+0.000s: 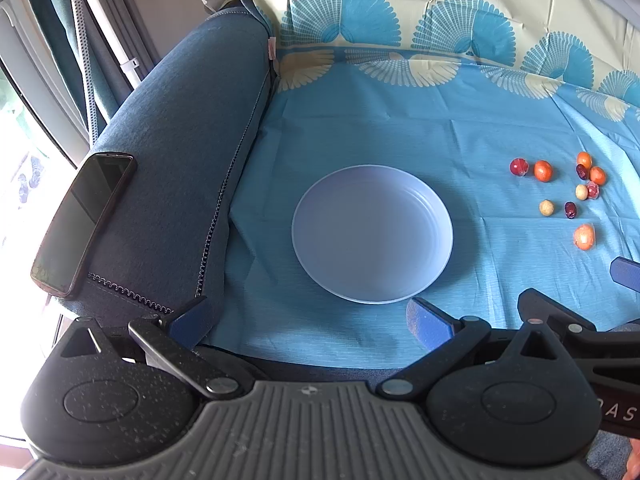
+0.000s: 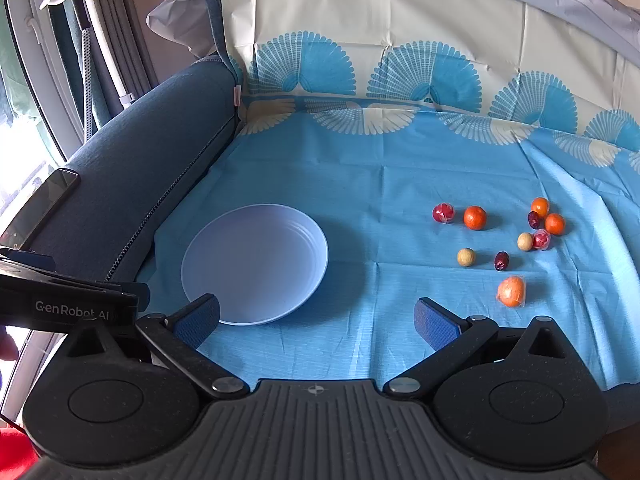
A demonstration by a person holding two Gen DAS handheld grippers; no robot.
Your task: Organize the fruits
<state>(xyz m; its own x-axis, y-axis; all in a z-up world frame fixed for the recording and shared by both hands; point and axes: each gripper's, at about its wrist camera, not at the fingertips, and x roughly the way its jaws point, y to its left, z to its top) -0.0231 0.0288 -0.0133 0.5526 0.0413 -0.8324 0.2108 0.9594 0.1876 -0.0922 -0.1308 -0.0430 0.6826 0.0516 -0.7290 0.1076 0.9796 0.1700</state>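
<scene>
plate (image 2: 256,264): pale blue | cloth (image 2: 380,184) under plate: bright blue with blue and cream fan shapes at the far edge | fruits (image 2: 475,217) right of plate: orange, red, dark red, tan | sofa arm (image 1: 176,152) left of plate: dark blue | phone (image 1: 82,222) on it: black

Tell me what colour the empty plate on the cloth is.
The plate is pale lavender-blue, plain with no pattern; the left wrist view shows it best.

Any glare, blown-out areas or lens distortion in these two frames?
Left wrist view: the window is blown out white and the phone screen reflects light. Right wrist view: window overexposed too; fisheye curves the sofa armrest; the plate stays sharp.
</scene>
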